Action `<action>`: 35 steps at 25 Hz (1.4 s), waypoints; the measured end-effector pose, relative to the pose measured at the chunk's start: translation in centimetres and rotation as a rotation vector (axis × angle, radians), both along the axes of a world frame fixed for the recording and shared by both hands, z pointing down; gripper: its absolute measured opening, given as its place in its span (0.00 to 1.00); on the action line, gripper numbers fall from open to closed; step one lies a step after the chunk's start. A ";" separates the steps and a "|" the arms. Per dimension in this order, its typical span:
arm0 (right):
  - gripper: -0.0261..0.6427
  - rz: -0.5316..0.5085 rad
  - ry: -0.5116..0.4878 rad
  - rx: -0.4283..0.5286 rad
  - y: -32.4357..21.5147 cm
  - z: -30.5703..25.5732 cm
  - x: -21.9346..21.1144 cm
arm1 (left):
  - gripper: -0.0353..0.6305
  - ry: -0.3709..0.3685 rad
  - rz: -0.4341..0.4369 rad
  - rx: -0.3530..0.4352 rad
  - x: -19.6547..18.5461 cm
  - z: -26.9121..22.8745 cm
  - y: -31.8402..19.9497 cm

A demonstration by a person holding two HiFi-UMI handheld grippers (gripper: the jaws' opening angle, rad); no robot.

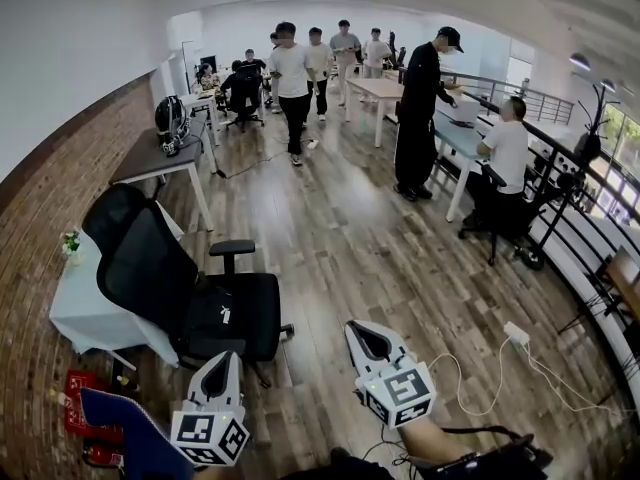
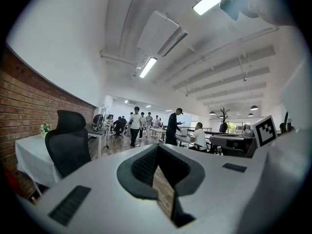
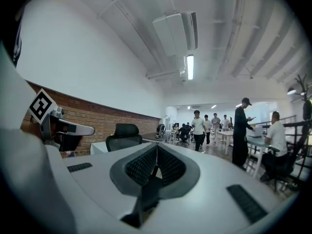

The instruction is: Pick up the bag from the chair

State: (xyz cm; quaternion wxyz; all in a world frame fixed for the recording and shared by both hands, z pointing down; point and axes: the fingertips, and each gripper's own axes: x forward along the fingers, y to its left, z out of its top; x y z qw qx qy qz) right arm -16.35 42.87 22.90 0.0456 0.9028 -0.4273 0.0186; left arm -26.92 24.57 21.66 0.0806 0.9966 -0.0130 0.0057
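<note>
Dead ahead: bag on chair seat, just beyond left gripper (nearer one); right gripper well off to right. Both pressed together, empty.

We see a black bag lying slumped on the seat of the black mesh-backed chair at the near left, with a small white tag on top.

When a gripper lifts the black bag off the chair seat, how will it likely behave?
The black bag looks soft: it lies slumped low on the seat, so it will probably sag and fold when lifted. Its flat shape suggests light filling, though the contents are hidden. The office chair may swivel or roll if the bag is dragged rather than lifted.
</note>
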 end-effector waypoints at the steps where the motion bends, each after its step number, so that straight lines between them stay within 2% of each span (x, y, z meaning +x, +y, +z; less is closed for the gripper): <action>1: 0.06 -0.004 -0.003 0.000 0.2 0.0 0.7 | 0.07 -0.004 -0.001 0.000 0.8 0.0 0.3; 8: 0.06 -0.038 -0.003 0.018 2.0 0.2 4.8 | 0.07 -0.007 -0.007 0.023 5.1 -0.3 2.5; 17: 0.06 -0.070 -0.027 0.027 2.2 1.3 7.5 | 0.07 -0.049 -0.038 0.034 7.3 0.3 2.8; 24: 0.06 -0.087 -0.004 0.006 -1.3 0.9 10.0 | 0.07 -0.017 -0.053 0.007 9.9 0.7 -0.3; 35: 0.06 -0.078 0.045 -0.002 -10.4 -1.2 16.3 | 0.07 0.025 -0.057 -0.023 15.6 0.1 -9.2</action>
